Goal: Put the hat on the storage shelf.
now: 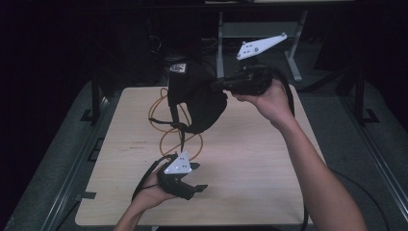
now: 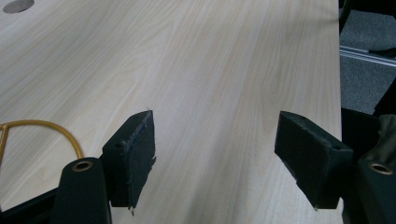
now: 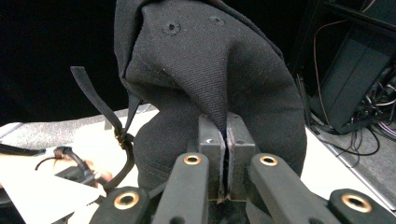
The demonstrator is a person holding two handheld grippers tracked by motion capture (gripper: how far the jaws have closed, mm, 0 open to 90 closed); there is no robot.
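A black fabric cap (image 1: 195, 101) hangs lifted above the far half of the wooden table (image 1: 250, 168), its strap and buckle dangling below. My right gripper (image 1: 216, 85) comes in from the right and is shut on a fold of it. In the right gripper view the jaws (image 3: 226, 135) pinch the cap (image 3: 210, 70), and the strap (image 3: 100, 105) hangs to the left. Near the front edge my left gripper (image 1: 198, 176) stands open and holds nothing. Between its jaws in the left gripper view (image 2: 222, 154) lies bare tabletop (image 2: 210, 56).
An orange cable (image 1: 163, 130) loops on the table under the cap, and a bend of the cable (image 2: 42, 126) lies left of my left jaws. A grey metal stand (image 1: 221, 38) rises behind the table. Dark equipment with wires (image 3: 355, 84) sits off to the right.
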